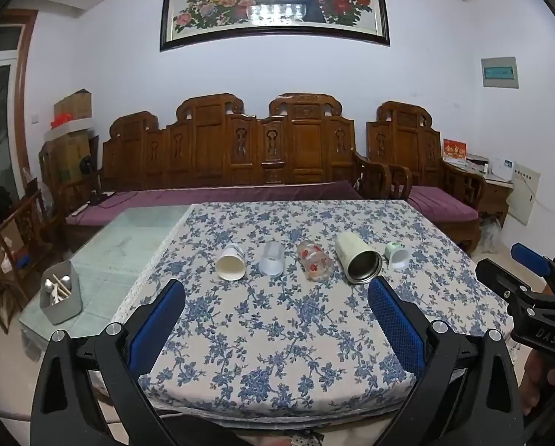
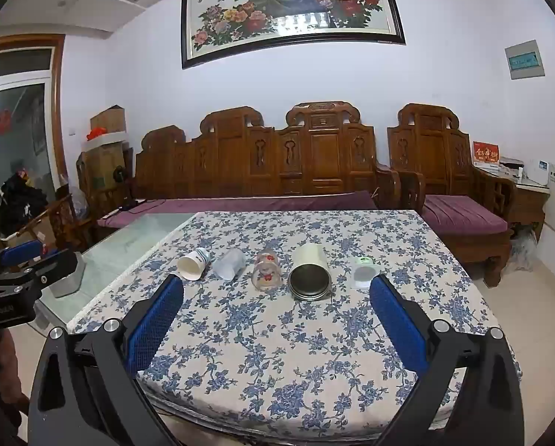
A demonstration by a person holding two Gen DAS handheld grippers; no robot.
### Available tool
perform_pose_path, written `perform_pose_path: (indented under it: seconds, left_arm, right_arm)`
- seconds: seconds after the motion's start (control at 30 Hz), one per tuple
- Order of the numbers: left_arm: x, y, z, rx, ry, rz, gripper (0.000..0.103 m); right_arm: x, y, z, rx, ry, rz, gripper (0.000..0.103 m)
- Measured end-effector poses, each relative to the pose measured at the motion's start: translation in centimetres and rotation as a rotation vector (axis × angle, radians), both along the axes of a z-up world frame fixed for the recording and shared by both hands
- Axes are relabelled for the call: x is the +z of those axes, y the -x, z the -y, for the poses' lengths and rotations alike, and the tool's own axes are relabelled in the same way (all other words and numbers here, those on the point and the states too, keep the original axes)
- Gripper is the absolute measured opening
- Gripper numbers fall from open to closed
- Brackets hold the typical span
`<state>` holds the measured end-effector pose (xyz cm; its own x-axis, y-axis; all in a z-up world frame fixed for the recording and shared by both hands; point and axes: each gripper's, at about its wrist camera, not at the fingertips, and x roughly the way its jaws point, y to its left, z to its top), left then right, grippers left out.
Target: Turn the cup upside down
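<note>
Several cups lie on their sides in a row on the blue-flowered tablecloth point(image 1: 277, 334), mouths toward me: a white paper cup point(image 1: 230, 263) point(image 2: 192, 263), a clear plastic cup point(image 1: 272, 259) point(image 2: 229, 264), a glass with red flowers point(image 1: 314, 261) point(image 2: 266, 271), a cream steel tumbler point(image 1: 357, 263) point(image 2: 310, 272), and a small white-green cup point(image 1: 397, 255) point(image 2: 365, 273). My left gripper point(image 1: 277, 293) is open and empty, short of the row. My right gripper point(image 2: 277, 290) is open and empty, also short of the row. It shows at the right edge of the left wrist view point(image 1: 530, 282).
A grey utensil holder point(image 1: 60, 293) stands on the bare glass tabletop point(image 1: 129, 238) left of the cloth. A carved wooden sofa with purple cushions point(image 1: 240, 156) runs behind the table. The left gripper shows at the left edge of the right wrist view point(image 2: 21, 267).
</note>
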<state>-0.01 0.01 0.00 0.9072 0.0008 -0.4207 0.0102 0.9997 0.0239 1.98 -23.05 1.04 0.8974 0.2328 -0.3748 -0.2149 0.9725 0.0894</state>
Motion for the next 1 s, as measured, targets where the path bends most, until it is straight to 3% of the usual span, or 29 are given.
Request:
perform_pose_path:
  seconds: [1.0]
  left_arm:
    - [1.4,0.4,0.2,-0.012,0.008,0.031,0.095]
  right_arm:
    - [0.5,0.0,-0.1,-0.003,0.000,0.005,0.101]
